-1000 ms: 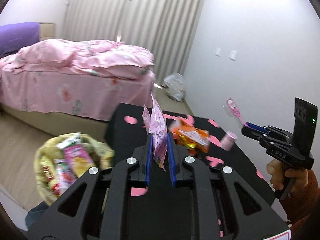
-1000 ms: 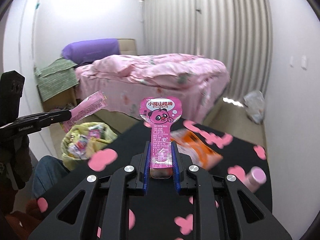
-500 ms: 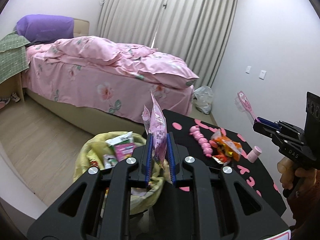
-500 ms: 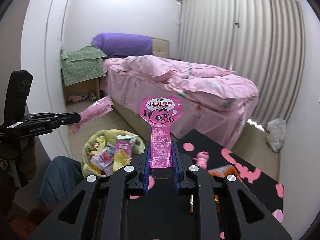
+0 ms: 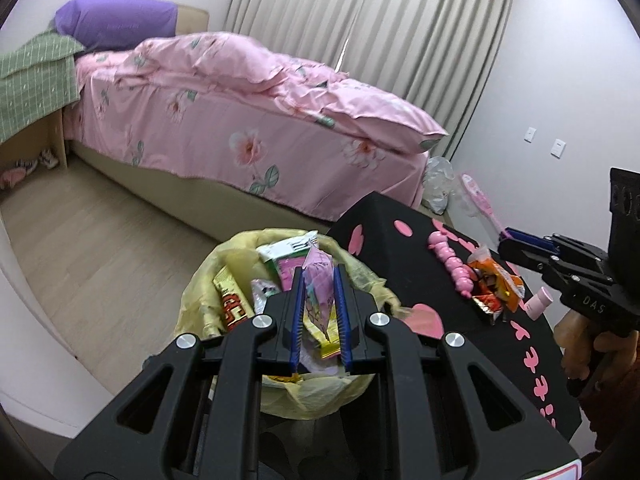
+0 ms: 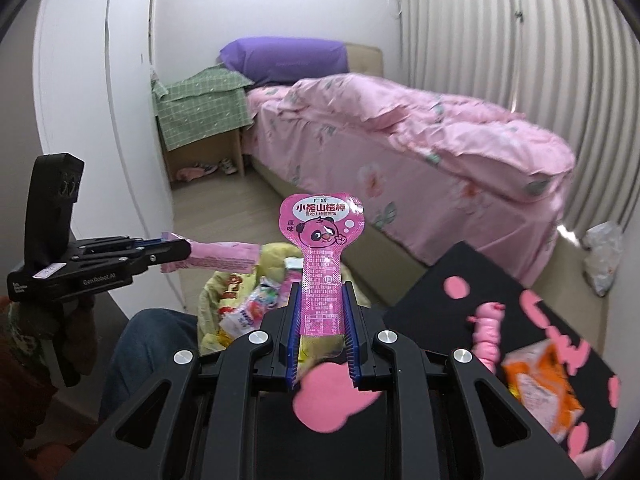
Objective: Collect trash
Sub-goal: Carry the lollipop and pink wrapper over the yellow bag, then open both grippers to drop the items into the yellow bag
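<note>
Left gripper (image 5: 319,280): pinching a pink wrapper (image 5: 318,276) upright between its blue pads, directly over the yellow-lined bin (image 5: 200,292). The side-on right wrist view shows the wrapper sticking out level past the fingertips, above the bin's near rim.

Right gripper (image 6: 322,300): clamped on the stem of a pink panda-print wrapper (image 6: 322,248); its round head stands clear above the fingertips. It hangs beside the bin, over the edge of the black table (image 6: 436,280), not above the opening.

Bin: already heaped with packets; the liner sags outward at the rim.

Remaining litter: an orange packet (image 5: 494,280), a pink beaded piece (image 5: 452,264) and a small pink bottle (image 5: 538,304) lie on the table, near one another.

Risk, left release: the wrapper is light and flat; in my judgement it could cling to a pad as the fingers part, or flutter sideways onto the floor (image 5: 100,248), since the drop point sits close to the rim.

Risk, overfill: a new piece landing on the heap could slide off the pile, or push a packet over the slack liner.

Risk, right release: opening here would likely drop the panda-print wrapper onto the table or down the gap beside the bin; it needs carrying further over the opening.

Risk, crowding: both tools converging on one opening could knock together or catch the liner.
</note>
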Motion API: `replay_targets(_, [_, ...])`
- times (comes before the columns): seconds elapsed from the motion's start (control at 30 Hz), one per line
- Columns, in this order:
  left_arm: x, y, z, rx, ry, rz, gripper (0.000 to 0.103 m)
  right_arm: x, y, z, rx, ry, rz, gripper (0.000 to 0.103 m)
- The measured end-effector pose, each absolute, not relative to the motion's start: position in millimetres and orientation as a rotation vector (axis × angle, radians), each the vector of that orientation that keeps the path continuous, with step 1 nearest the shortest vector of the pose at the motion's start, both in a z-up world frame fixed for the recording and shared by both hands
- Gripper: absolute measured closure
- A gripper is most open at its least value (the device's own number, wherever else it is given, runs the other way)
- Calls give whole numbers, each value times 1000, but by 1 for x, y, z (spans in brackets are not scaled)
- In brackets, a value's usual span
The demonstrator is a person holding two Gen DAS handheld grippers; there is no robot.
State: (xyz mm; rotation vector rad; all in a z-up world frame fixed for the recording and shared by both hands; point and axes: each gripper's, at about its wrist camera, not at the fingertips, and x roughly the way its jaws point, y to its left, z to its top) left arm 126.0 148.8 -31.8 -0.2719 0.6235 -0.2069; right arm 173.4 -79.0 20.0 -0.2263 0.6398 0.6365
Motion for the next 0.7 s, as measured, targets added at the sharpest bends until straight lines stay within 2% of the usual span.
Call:
replay_targets(0.33, [162,167,-80,-387,707,-225,89,222,-29,-41,-248,797,704,84])
replay_targets(0.6, [189,169,-98,-415,749,-245,89,244,-17,-76,-266,886,704,84])
replay_targets(0.7, [190,171,-103,-432,758,-244,85,248,-15,-85,-266,912,704,84])
